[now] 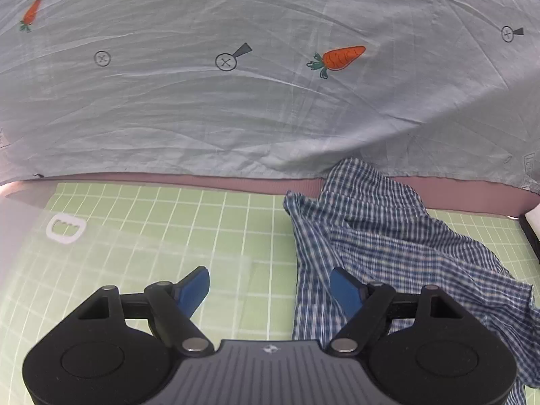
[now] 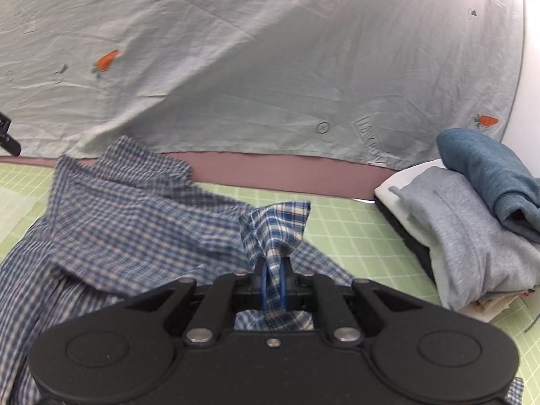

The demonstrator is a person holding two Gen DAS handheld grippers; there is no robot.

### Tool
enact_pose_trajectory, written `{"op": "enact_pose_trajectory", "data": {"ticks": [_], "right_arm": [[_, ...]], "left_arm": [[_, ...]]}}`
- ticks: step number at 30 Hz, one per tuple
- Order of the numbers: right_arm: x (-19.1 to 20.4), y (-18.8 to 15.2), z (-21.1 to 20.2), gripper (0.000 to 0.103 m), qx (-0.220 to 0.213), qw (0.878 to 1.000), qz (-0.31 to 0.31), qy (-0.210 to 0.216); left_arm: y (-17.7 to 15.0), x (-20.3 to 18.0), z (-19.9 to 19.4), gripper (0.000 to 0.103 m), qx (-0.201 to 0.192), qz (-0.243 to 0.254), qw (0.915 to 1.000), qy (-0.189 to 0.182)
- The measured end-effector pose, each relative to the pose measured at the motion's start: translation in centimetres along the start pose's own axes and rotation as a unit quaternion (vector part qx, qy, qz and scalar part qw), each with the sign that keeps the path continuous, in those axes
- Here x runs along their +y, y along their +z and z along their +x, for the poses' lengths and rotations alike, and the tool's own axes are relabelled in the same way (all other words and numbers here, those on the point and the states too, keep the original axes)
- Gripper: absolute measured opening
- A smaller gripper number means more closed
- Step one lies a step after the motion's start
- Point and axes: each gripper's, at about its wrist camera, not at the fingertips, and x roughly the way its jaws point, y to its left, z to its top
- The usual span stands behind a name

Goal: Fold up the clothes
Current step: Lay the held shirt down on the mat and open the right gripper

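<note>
One blue-and-white checked cotton shirt (image 2: 128,209), crumpled, lies on the green cutting mat w/ white grid lines (image 1: 168,222) that covers the table. In the right wrist view its long axis runs roughly from lower left up toward the mat's far edge, where one end rises against the backdrop; which end is the collar I can't tell. Cloth is thin, woven, heavily creased.

Two tongs. Left tongs (image 1: 270,287): blue pads apart, nothing between them, right pad over the shirt's edge, left pad over bare mat. Right tongs (image 2: 274,270): pads together, clamped on a bunched corner of the shirt, which sticks up past the tips like a small fan.

Behind the mat, one pale grey-green wrinkled sheet printed w/ orange carrots (image 1: 236,108) hangs as a backdrop; 2 carrots show in the left view, 2 in the right.

At right, one stack of folded clothes (image 2: 465,236): dark blue knit on top, light grey fleece piece below, something white under that.
</note>
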Motion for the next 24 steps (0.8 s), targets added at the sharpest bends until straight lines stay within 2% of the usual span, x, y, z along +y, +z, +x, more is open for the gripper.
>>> {"op": "enact_pose_trajectory", "data": {"ticks": [5, 8, 10, 14, 18, 21, 24], "right_arm": [[5.7, -3.4, -4.9, 0.007, 0.004, 0.995, -0.079, 0.056], [8.3, -6.0, -7.2, 0.007, 0.026, 0.989, -0.107, 0.1], [9.5, -7.7, -8.3, 0.008, 0.047, 0.985, -0.114, 0.121], [9.6, -10.2, -10.1, 0.014, 0.083, 0.982, -0.085, 0.146], [7.5, -11.5, -11.5, 0.035, 0.094, 0.984, -0.036, 0.145], [5.0, -12.4, -12.0, 0.043, 0.1, 0.988, 0.01, 0.119], [2.3, -13.6, -11.6, 0.057, 0.118, 0.989, 0.043, 0.081]], "left_arm": [[-6.4, 1.6, -4.9, 0.08, 0.02, -0.016, 0.9997, 0.002], [-10.1, 2.0, -6.7, 0.08, 0.042, -0.02, 0.9989, 0.001], [-12.3, 2.2, -7.7, 0.08, 0.057, -0.018, 0.9982, 0.005], [-15.6, 2.0, -9.2, 0.08, 0.079, -0.015, 0.9967, 0.012], [-17.7, 0.8, -10.1, 0.08, 0.085, -0.024, 0.9959, 0.017], [-18.8, -0.8, -10.5, 0.08, 0.086, -0.017, 0.9961, 0.015], [-20.2, -2.8, -10.6, 0.08, 0.088, -0.009, 0.996, 0.013]]}}
